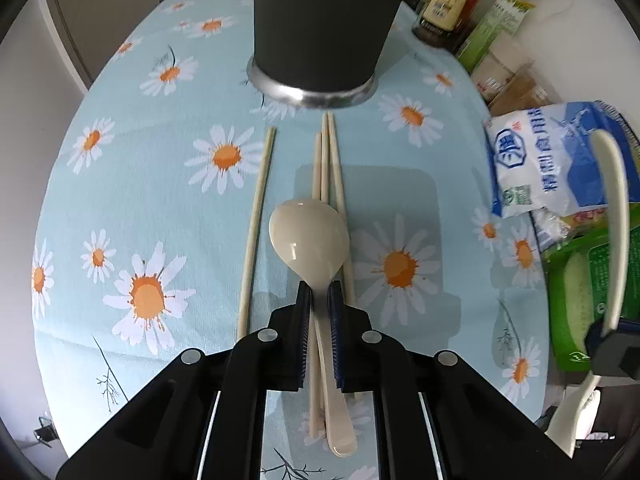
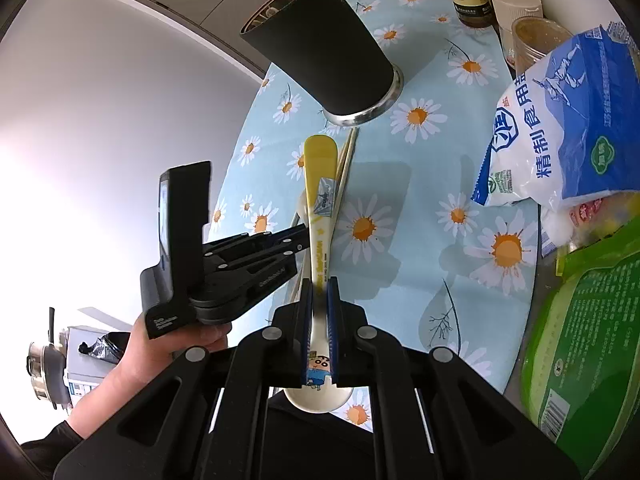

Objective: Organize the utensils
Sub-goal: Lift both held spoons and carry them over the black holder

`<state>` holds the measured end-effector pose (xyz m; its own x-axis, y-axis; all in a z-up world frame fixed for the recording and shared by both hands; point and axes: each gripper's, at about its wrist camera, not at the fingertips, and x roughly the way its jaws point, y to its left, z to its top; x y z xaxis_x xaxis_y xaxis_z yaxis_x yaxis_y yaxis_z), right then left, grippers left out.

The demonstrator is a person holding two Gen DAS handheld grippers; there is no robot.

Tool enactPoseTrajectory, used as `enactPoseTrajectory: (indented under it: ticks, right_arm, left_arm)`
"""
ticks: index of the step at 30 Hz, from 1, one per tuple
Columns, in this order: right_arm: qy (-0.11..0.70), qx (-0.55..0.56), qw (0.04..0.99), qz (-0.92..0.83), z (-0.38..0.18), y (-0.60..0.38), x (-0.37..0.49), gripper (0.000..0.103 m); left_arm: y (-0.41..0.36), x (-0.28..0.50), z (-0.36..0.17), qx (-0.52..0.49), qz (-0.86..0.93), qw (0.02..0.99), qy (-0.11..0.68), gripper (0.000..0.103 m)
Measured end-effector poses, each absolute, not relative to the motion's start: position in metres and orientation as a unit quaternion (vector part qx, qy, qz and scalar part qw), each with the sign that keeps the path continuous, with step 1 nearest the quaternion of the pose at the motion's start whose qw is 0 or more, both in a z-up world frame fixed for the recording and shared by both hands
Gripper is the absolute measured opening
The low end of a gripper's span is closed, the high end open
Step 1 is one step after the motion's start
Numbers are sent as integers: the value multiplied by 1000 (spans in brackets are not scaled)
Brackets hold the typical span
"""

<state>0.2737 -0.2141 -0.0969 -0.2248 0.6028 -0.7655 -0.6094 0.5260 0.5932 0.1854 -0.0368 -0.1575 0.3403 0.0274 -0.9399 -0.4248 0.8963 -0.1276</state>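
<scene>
Both tools point down, the left tool (image 1: 320,300) shut tight, the right tool (image 2: 320,300) shut tight too, a hand (image 2: 160,344) holding the left one.

Home kitchen: daisy-print cloth (image 1: 168,184) over the bench, sauce bottles (image 1: 448,4) upper right, salt bag (image 1: 552,160) at right, pots (image 2: 42,364) lower left.

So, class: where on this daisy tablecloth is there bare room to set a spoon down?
Free: the cloth left of the lone chopstick, and between the chopstick bundle and salt bag. Crowded: the right edge, with bottles and packets.
</scene>
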Motion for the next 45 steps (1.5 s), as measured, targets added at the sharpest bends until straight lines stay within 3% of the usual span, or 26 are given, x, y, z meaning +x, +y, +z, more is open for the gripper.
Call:
enactPoseTrajectory:
  ticks: [24, 45]
  right_arm:
    - [604, -20, 625, 493, -99, -190, 278, 8]
    - [590, -16, 675, 442, -84, -143, 278, 8]
  left_arm:
    - [-54, 160, -110, -175, 112, 841, 499, 6]
    - [-9, 152, -57, -169, 7, 882, 440, 6]
